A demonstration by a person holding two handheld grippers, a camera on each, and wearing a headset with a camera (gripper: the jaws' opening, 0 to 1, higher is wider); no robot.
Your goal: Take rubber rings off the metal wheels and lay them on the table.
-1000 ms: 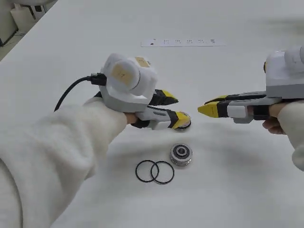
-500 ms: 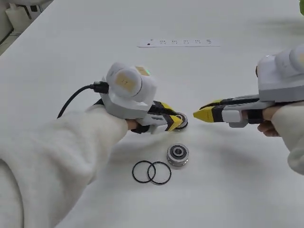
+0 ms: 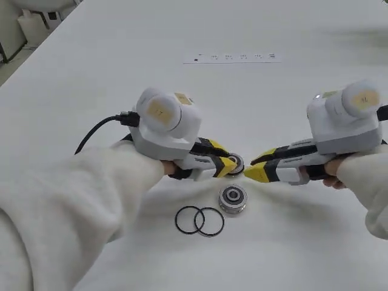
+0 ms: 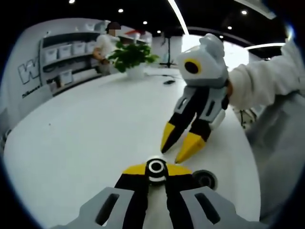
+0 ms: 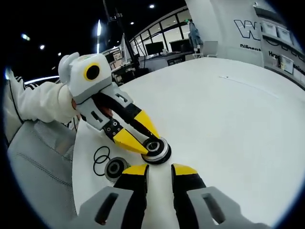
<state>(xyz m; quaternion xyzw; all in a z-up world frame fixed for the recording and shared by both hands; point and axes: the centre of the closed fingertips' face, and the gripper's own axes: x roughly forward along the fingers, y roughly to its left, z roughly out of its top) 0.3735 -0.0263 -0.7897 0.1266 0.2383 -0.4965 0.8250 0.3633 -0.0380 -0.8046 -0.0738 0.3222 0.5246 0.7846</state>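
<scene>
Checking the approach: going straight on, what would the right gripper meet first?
Most likely the metal wheel held by the left gripper, just ahead of the right gripper; depth is unclear.

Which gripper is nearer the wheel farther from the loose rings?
Left. The left gripper is shut on that wheel; the right gripper is open just short of it, tips pointing at it.

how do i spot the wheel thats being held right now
On the white table, find where the left hand-held gripper and right hand-held gripper point at each other. The metal wheel clamped in the left one is it; the other wheel lies free, beside two black rings.
</scene>
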